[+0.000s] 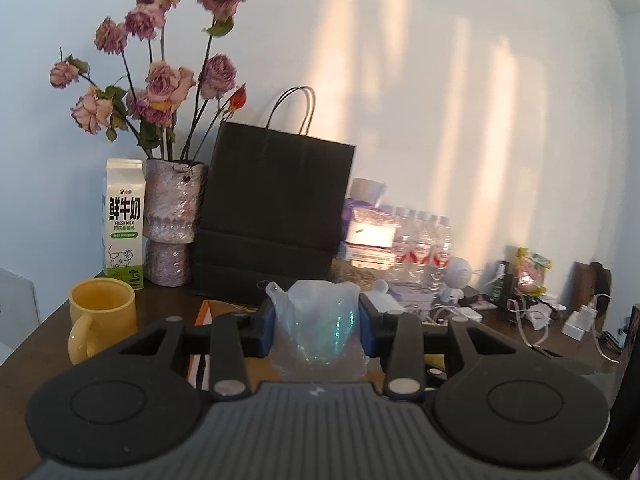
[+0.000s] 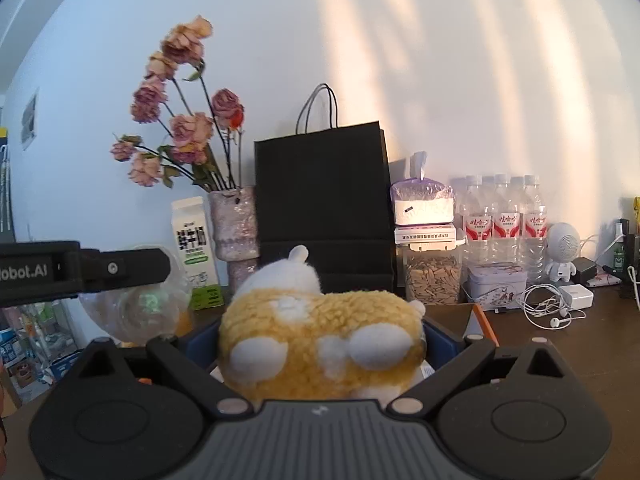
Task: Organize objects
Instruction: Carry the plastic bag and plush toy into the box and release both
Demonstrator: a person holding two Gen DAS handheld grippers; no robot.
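While both tools hang above the dark wooden desk [image 1: 24, 344], the holdings read thus. Left hand-held gripper [image 1: 316, 322]: jaws partly closed, blue pads clamped on a crumpled clear plastic bag [image 1: 318, 332] with an iridescent sheen, lifted off the desk. Right hand-held gripper [image 2: 320, 344]: jaws wide, pressed on either side of a fluffy yellow-and-white plush toy [image 2: 320, 340]. Behind, against the wall: black paper carrier bag [image 1: 276, 216], yellow ceramic mug [image 1: 100, 320], green-and-white milk carton [image 1: 124, 220], dried pink roses in a mottled vase [image 1: 172, 208].
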